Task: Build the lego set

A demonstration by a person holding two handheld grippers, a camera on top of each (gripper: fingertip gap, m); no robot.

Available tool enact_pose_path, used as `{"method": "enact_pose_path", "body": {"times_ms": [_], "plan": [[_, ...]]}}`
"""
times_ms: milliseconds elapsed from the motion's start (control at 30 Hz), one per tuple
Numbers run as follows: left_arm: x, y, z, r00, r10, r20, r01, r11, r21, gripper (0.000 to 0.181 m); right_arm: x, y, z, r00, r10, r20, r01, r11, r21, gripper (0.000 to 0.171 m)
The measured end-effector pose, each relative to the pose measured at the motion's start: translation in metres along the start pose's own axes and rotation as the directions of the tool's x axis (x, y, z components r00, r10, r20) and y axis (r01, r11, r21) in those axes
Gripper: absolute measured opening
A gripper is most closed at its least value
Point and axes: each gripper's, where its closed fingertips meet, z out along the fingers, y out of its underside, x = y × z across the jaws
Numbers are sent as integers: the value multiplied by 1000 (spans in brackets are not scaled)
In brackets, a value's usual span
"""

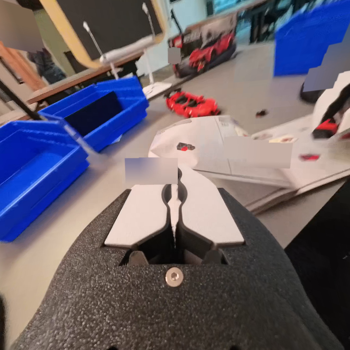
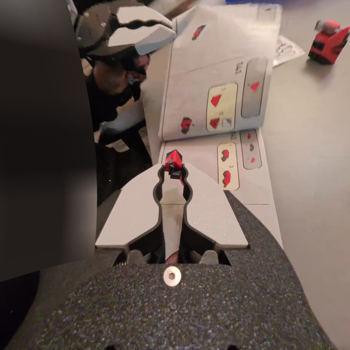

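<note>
My left gripper (image 1: pixel 179 180) is shut on a thin white page edge of the open instruction booklet (image 1: pixel 208 151). A patch hides part of its tips. In the right wrist view the left gripper (image 2: pixel 171 32) holds the lifted, curling page (image 2: pixel 217 56) at its upper left corner. My right gripper (image 2: pixel 173 170) is shut on a small red and black lego sub-assembly (image 2: pixel 173 161) just above the lower booklet page (image 2: pixel 198 155). It also shows at the right of the left wrist view (image 1: pixel 325 128). A partly built red lego car (image 1: pixel 191 105) sits on the grey table beyond the booklet.
Two blue bins (image 1: pixel 94 113) (image 1: pixel 37 170) stand at the left. The set's box (image 1: pixel 204 51) stands at the back. A small dark piece (image 1: pixel 261 113) lies near the car. A red block assembly (image 2: pixel 329 43) sits right of the booklet. A person's dark clothing is at the left. The grippers' ends are close to 20 centimetres from one another. My right tips are roughly 15 centimetres from the small dark piece (image 1: pixel 261 113).
</note>
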Motion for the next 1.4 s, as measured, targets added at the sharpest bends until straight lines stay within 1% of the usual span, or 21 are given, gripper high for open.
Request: {"method": "enact_pose_path", "body": {"times_ms": [67,133,267,367,467,533,567,600,633,667,700,733,767,833,900,967,1033,1100,1200,1267,1400], "plan": [[-3,25,-7,995,82,48,-77,992,-98,1,9,12,3,998,-15,-59,11,997,-70,17],[0,49,-14,984,174,50,-160,963,-215,1,16,21,5,995,-26,-96,14,992,-124,17],[15,82,-27,973,224,-52,-226,888,-400,3,20,29,7,994,-22,-110,5,988,-156,17],[6,80,-41,968,238,-77,-245,838,-488,7,20,29,7,994,-26,-109,8,987,-158,17],[-26,56,-55,960,278,21,-223,813,-538,15,20,29,7,994,-24,-106,7,987,-158,17],[-43,41,-64,945,318,70,-214,769,-603,19,20,29,7,994,-25,-106,8,987,-159,17],[-46,28,-63,935,342,96,-221,770,-599,20,20,29,7,994,-27,-107,9,987,-159,17],[-37,11,-57,934,347,88,-246,800,-548,20,20,30,7,994,-28,-108,10,987,-159,17],[-12,-5,-44,945,326,5,-288,842,-457,18,20,30,7,994,-28,-107,11,987,-160,17],[27,-19,-29,944,296,-144,-328,882,-338,16,20,30,6,994,-28,-105,11,987,-161,17],[68,-27,-17,911,277,-305,-351,910,-223,15,20,30,6,994,-29,-102,12,987,-162,17],[99,-26,-6,864,274,-423,-368,916,-158,14,20,30,5,994,-34,-102,17,986,-163,17],[116,-17,7,830,282,-481,-394,907,-148,10,21,30,5,994,-41,-105,23,986,-165,17],[129,8,32,806,285,-519,-433,881,-189,6,24,30,2,991,-53,-125,32,986,-165,17],[127,28,42,814,255,-523,-431,867,-248,4,26,31,0,988,-61,-141,37,986,-164,17],[128,31,40,833,168,-527,-344,904,-255,1,27,32,-2,989,-55,-140,32,986,-162,17],[125,33,36,849,123,-513,-298,914,-274,0,27,31,-3,990,-42,-131,20,987,-160,17],[116,31,33,876,169,-452,-312,912,-265,3,28,31,-3,991,-36,-126,16,987,-159,17],[90,36,29,917,261,-303,-347,894,-282,1,28,32,-3,990,-42,-131,21,987,-160,17],[87,52,27,923,242,-299,-340,877,-340,0,29,32,-4,989,-47,-139,25,987,-161,17],[89,53,29,946,212,-244,-295,876,-381,0,32,29,-7,983,-105,-152,80,984,-161,17]]}}
